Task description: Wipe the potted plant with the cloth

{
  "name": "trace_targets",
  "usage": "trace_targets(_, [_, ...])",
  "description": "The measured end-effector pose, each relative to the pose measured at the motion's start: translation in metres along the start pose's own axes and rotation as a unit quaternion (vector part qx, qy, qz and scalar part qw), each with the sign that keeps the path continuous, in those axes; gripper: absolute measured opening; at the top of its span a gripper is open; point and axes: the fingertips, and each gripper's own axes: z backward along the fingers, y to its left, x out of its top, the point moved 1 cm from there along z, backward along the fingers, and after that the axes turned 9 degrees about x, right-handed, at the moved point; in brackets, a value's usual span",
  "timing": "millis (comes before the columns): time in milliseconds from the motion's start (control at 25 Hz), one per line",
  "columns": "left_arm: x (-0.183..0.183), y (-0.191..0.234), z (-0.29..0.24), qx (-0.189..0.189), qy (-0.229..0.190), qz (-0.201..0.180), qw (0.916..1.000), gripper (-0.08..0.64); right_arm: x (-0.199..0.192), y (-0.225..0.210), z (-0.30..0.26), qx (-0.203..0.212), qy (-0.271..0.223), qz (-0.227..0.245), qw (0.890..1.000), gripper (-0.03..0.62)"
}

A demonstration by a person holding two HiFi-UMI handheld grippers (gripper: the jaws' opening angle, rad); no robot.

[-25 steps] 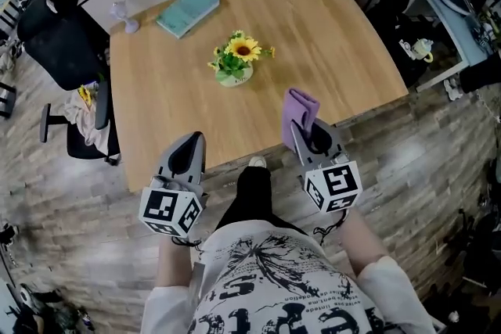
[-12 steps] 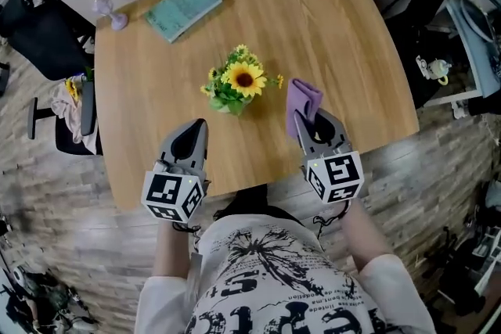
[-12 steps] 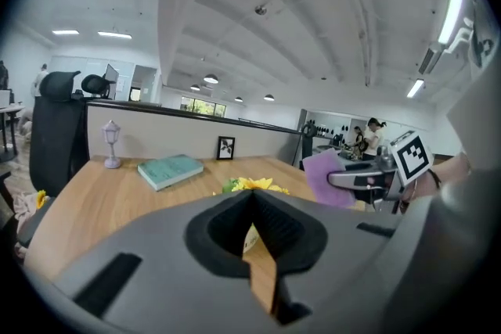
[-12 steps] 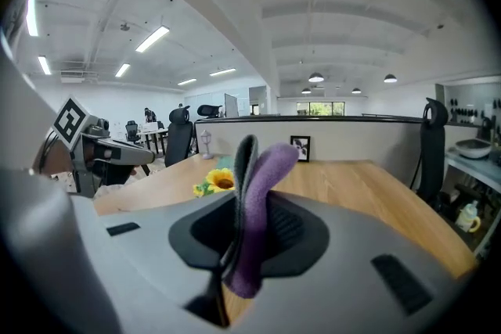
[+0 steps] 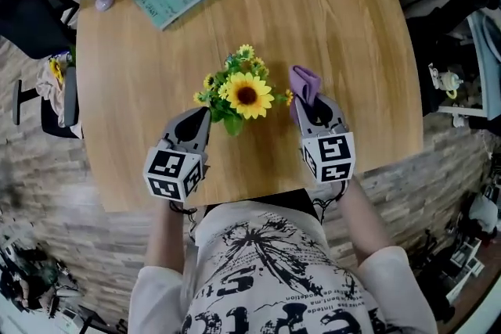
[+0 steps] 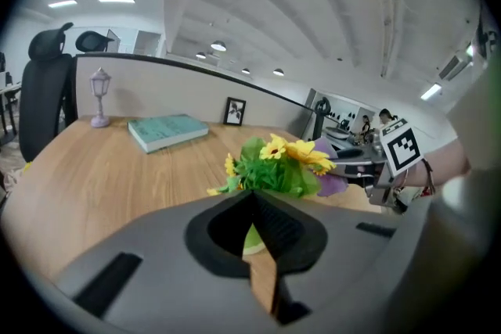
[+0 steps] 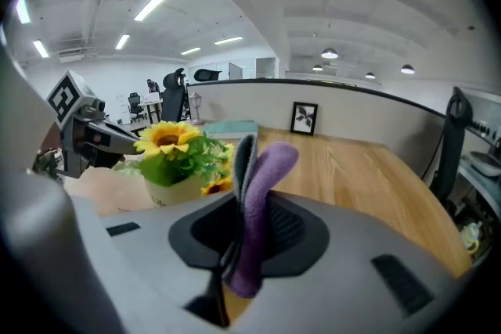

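Bright, leafy sunflower potted plant [image 5: 244, 96]. The right tongs [image 5: 307, 101] pinch the purple cloth [image 5: 304, 80], and the left tongs [image 5: 205, 114] are pressed together. The right gripper view shows the pale pot [image 7: 168, 190], mostly bloom-covered from overhead.

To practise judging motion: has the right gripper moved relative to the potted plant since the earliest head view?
Yes. The right gripper, holding the cloth, has advanced from the table edge to beside the potted plant.

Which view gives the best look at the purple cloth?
The right gripper view: the purple cloth stands upright, folded, clamped between the jaws there. The head view shows only its top end beside the sunflowers. The left gripper view catches a purple sliver behind the flowers.
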Motion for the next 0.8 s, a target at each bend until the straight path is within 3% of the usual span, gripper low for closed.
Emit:
trace_targets(520, [-0.011, -0.001, -0.030, -0.005, 0.019, 0.022, 0.9996, 0.003, -0.029, 0.025, -0.069, 0.095, 0.083, 0.009, 0.992, 0.074])
trace_targets(680, [-0.010, -0.002, -0.031, -0.025, 0.009, 0.055, 0.9981, 0.002, -0.028, 0.042, -0.081, 0.130, 0.100, 0.024, 0.986, 0.074])
trace_targets(800, [-0.010, -0.004, -0.032, -0.046, 0.016, 0.036, 0.9981, 0.002, -0.023, 0.054, -0.089, 0.153, 0.101, 0.039, 0.982, 0.074])
